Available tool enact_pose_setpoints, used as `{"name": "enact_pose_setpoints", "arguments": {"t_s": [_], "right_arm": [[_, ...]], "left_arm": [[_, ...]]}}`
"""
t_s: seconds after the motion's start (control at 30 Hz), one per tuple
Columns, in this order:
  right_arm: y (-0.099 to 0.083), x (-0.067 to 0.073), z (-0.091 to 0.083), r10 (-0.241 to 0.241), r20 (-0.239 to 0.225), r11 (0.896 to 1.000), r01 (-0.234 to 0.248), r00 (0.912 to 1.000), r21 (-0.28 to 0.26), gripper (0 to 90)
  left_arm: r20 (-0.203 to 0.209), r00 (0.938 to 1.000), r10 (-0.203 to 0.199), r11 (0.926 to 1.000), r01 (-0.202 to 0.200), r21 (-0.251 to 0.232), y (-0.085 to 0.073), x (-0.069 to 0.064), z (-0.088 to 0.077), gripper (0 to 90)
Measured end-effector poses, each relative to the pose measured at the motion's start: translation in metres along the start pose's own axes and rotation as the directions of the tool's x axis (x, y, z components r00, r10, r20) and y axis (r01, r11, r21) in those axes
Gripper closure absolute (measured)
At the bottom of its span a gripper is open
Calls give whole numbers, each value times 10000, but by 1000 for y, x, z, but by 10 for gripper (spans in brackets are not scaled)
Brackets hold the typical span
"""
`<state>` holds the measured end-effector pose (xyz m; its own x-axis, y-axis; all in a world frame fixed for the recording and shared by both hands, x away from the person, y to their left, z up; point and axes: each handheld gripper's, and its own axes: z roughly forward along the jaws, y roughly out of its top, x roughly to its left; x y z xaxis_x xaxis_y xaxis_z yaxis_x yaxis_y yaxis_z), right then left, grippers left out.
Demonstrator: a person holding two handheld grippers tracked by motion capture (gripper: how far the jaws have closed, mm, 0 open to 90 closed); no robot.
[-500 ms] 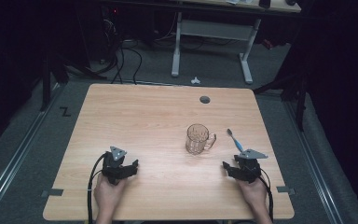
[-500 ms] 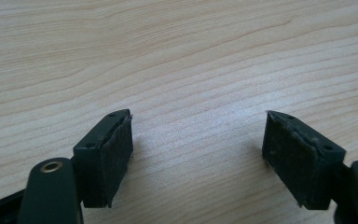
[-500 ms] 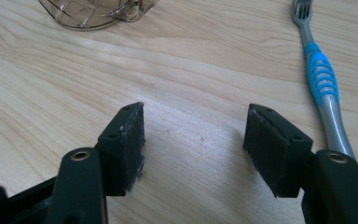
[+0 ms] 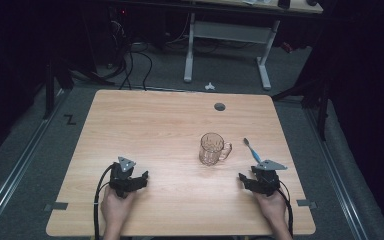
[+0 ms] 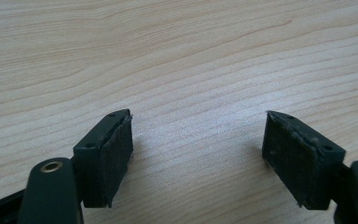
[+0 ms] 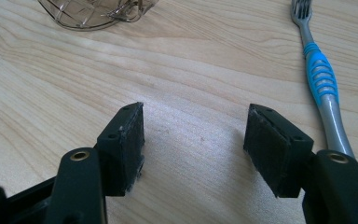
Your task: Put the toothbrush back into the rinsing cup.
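A clear glass mug point(image 4: 213, 148) stands upright right of the table's middle, handle to the right; its base point(image 6: 95, 11) shows at the top of the right gripper view. A blue and grey toothbrush point(image 4: 252, 150) lies flat just right of the mug, also seen as the toothbrush point(image 6: 321, 79) beside the right jaw. My right gripper point(image 4: 247, 181) rests on the table near the front right, open, nothing between its pads point(image 6: 130, 140). At the front left sits my left gripper point(image 4: 137, 181), open and empty over bare wood, pads point(image 5: 116, 154) wide apart.
The wooden table point(image 4: 145, 125) has a round cable hole point(image 4: 219, 106) near its far edge. Beyond it stand a white-legged desk frame point(image 4: 227, 35) and floor cables point(image 4: 130, 60). A small white object point(image 4: 209, 86) lies on the floor behind the table.
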<state>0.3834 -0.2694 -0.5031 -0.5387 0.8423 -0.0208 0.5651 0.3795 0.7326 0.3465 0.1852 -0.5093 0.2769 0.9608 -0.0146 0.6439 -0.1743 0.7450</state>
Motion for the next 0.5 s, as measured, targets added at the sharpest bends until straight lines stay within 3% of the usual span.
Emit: {"name": "enact_pose_setpoints", "arguments": {"t_s": [0.23, 0.5], "right_arm": [[0, 1, 0, 224, 199, 9997, -223, 9996, -73, 462], [-1, 3, -1, 366, 244, 9993, -364, 9990, -81, 460]], "left_arm": [[3, 10000, 5, 10000, -5, 1, 0, 0, 0, 250], [35, 10000, 6, 10000, -6, 0, 0, 0, 0, 249]]}}
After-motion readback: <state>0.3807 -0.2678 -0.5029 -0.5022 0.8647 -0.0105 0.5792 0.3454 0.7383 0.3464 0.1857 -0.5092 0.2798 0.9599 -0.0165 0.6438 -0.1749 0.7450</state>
